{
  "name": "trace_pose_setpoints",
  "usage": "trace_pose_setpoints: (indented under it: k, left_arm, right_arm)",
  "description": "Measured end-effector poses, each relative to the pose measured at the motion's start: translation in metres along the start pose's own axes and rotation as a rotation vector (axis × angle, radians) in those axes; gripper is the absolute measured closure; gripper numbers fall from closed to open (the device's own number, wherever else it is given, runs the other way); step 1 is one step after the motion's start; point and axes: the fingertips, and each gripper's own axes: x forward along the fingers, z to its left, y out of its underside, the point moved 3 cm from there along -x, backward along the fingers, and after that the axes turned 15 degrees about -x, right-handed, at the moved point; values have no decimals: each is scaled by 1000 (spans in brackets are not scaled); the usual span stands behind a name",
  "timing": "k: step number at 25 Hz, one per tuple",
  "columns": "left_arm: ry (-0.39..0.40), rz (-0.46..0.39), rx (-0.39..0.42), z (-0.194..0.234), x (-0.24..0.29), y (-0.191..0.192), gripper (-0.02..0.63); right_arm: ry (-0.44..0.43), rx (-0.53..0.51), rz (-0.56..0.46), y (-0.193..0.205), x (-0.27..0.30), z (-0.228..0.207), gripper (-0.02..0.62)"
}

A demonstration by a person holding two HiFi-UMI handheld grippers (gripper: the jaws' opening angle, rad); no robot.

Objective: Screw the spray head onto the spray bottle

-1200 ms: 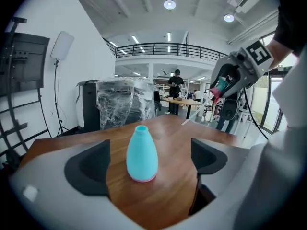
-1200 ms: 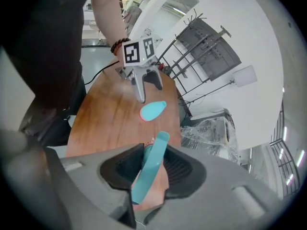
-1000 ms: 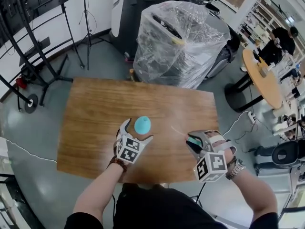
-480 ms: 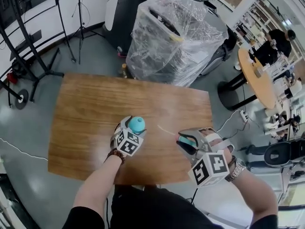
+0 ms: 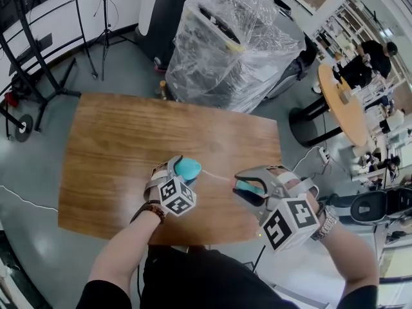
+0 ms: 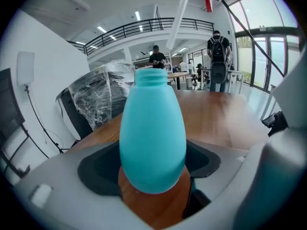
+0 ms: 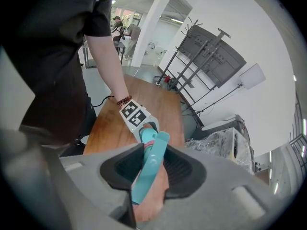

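A teal egg-shaped spray bottle (image 5: 189, 167) (image 6: 152, 138) with an open threaded neck is on the wooden table (image 5: 122, 147). My left gripper (image 5: 183, 170) (image 6: 153, 181) reaches around its lower body. The jaws are closing, with the pads near the bottle's sides; I see no firm press. To the right, my right gripper (image 5: 242, 187) (image 7: 151, 169) is shut on the teal spray head (image 5: 249, 187) (image 7: 149, 164), which stands on edge between its pads. The head's thin tube (image 5: 222, 176) points toward the bottle. The right gripper view also shows the left gripper's marker cube (image 7: 133, 114) beyond the head.
A plastic-wrapped machine (image 5: 235, 44) stands just past the table's far edge. Black stands (image 5: 38, 44) fill the floor at the left. A round table (image 5: 344, 102) with people around it is at the right, and a white cable (image 5: 318, 156) lies near the table's right side.
The left gripper's jaws have drawn in around the bottle. The right gripper, still holding the spray head, has shifted a little left toward the bottle. The head camera has swung.
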Motion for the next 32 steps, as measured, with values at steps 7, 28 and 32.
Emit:
trace_pose_setpoints:
  k: [7,28,32]
  left_arm:
    - [19,15,190,-32,-11,-18,196]
    - [83,37,368,-95,-49,-71,207]
    - [71,59,375,-97,-51,-70,215]
  right_arm:
    - [-58,-4,11,3,7,12,480]
    - [-140,58,10,28,34,45,480]
    - [-145,40,17,30,33,48,480]
